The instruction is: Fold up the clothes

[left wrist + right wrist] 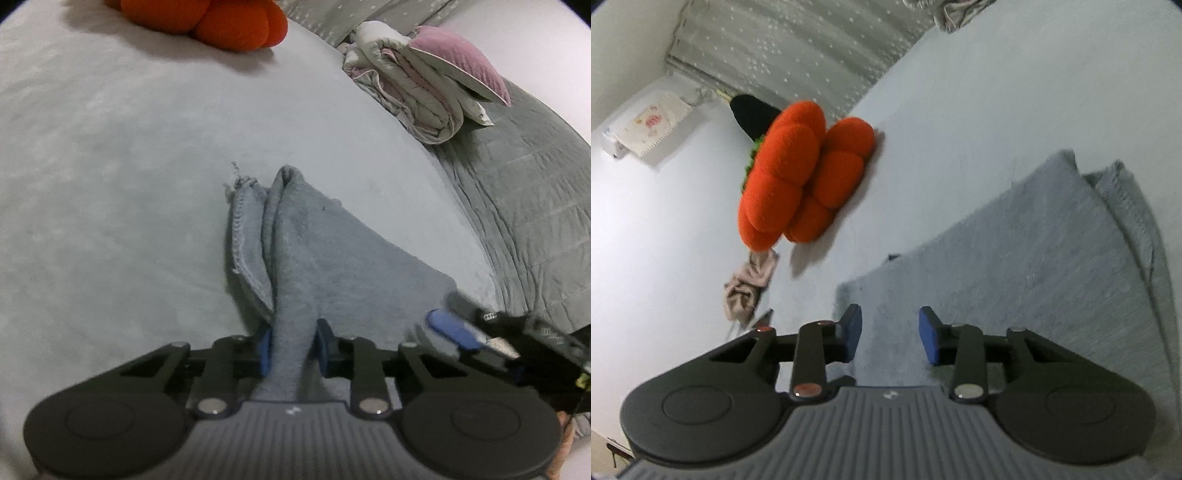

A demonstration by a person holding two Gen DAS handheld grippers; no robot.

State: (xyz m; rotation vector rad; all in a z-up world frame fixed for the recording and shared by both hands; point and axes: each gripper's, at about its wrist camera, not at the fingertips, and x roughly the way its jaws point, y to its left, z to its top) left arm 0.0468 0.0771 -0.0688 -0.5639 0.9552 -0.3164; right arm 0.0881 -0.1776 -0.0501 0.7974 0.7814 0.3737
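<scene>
A grey-blue knit garment [332, 251] lies on the pale bed sheet [129, 166], bunched into lengthwise folds with a frayed stitched edge at its far left. My left gripper [293, 350] is shut on a gathered ridge of this cloth, which runs up between the blue pads. My right gripper [461, 332] shows at the lower right of the left wrist view, over the garment's near edge. In the right wrist view the right gripper [890, 332] stands open just above the same garment [1034, 266], with cloth under its fingers but nothing pinched.
An orange plush cushion [798, 177] rests on the sheet toward the bed's far side. A folded white and pink quilt with a pink pillow [432, 77] lies on a grey quilted blanket [524, 206]. A small beige cloth [750, 284] sits near the wall.
</scene>
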